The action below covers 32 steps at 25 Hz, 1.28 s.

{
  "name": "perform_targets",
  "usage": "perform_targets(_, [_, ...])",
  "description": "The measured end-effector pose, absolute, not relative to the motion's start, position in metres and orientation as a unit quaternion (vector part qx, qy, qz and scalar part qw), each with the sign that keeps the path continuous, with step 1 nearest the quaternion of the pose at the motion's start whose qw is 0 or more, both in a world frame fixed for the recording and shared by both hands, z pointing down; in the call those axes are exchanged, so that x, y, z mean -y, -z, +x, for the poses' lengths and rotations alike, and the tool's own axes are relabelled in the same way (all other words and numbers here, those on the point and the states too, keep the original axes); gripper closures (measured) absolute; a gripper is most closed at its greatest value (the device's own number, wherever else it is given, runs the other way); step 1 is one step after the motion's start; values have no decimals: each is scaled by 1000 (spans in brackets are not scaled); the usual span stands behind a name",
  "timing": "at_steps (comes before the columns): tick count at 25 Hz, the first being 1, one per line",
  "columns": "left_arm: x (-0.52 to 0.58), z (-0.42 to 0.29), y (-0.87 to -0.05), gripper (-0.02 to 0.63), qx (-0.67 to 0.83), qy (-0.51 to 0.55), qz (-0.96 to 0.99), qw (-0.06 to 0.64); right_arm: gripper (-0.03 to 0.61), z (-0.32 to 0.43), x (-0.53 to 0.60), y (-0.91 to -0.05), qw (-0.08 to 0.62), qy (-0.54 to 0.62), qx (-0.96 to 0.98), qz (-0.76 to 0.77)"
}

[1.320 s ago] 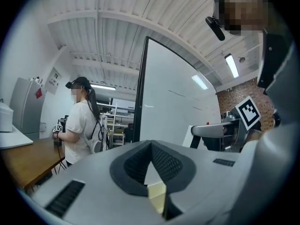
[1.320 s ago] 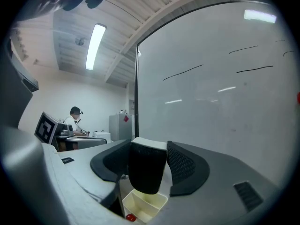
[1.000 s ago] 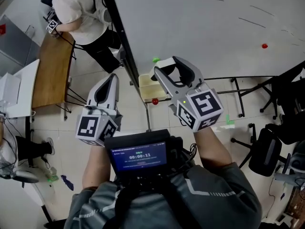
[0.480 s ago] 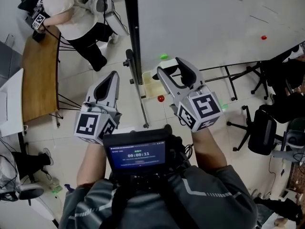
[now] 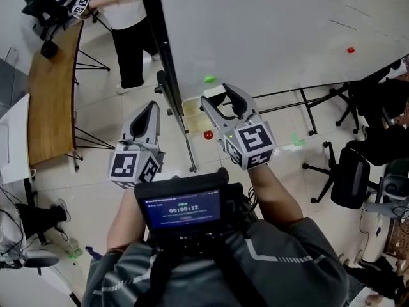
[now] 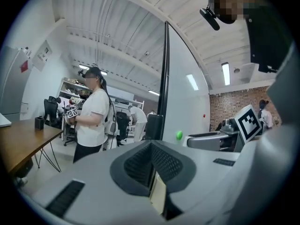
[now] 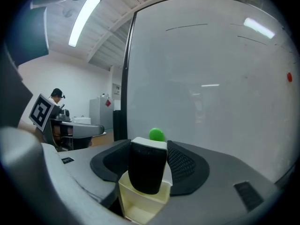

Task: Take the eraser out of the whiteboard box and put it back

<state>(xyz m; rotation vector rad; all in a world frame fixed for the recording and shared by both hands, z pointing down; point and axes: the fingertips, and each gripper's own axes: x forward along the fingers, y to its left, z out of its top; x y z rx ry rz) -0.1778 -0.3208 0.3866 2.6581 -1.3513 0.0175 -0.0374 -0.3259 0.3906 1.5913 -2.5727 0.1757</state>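
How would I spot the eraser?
At the foot of the big whiteboard sits a small cream box. The eraser stands upright in it. It is a black block with a white top, unlike the round green magnet behind it.

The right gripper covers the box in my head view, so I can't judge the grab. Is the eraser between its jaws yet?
Observer: Yes. In the right gripper view the eraser stands upright between the jaws of the right gripper. They are open on either side, and neither pad appears to press it.
Operator: Is it out of the box?
Observer: No. Its lower end sits inside the cream whiteboard box.
Operator: What is the green dot near it?
Observer: A green magnet on the whiteboard, showing just above the eraser's white top from that camera.
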Motion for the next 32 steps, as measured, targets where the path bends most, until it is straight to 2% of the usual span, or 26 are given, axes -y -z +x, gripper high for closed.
perform_targets(13, [319,-171,-464,580,452,-59,881,126,307,-39,341,-464,96,-88,833,537])
perform_targets(32, [303,-160,-470,580,430,-67,890,135,308,-52,338,-502,187,-122,815,535])
